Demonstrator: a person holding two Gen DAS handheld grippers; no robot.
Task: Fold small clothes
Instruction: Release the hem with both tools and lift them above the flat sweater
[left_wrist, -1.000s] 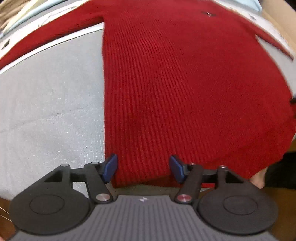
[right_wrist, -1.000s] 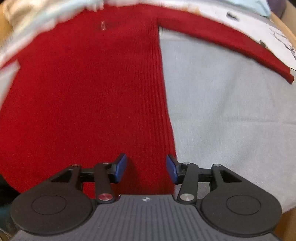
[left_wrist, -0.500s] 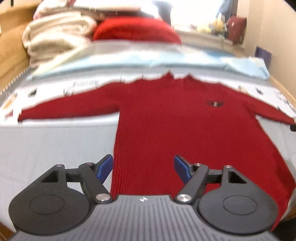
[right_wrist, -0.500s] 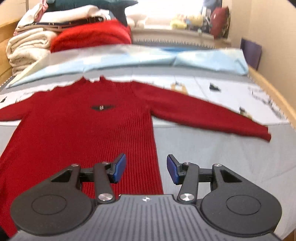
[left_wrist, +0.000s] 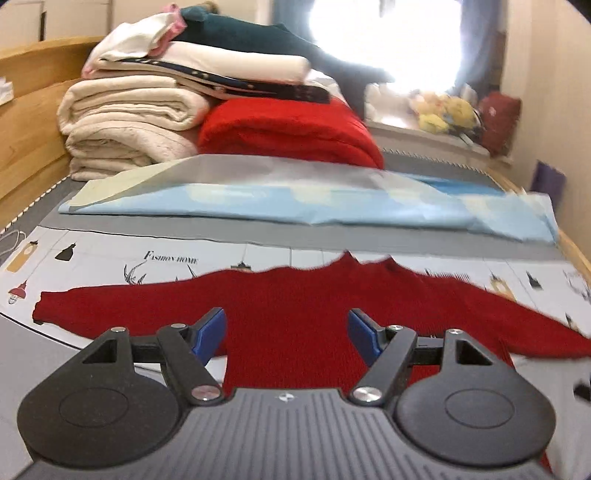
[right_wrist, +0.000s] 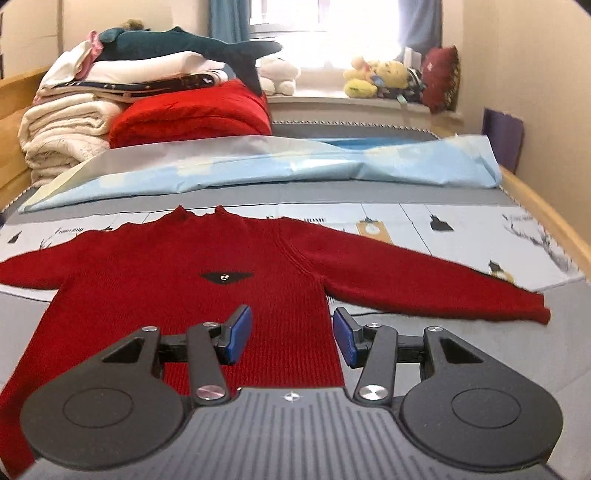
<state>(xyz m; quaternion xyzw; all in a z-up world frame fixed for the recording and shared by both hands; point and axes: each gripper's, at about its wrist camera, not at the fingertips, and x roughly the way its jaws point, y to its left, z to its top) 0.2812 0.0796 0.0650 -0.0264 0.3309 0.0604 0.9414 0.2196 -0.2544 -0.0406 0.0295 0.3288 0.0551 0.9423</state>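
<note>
Right wrist view shows the bed, printed sheet over grey, carrying a red ribbed-knit sweater spread flat across its near end, sleeves reaching toward both side edges. It looks soft, limp and light, likely to sag, so cuffs or hem corners suit gripping. Left gripper and right gripper hang above it, jaws released, empty.

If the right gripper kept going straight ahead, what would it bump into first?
Most likely the red sweater lying flat on the bed. The open right gripper points down at its body, near the side edge, with nothing between.
</note>
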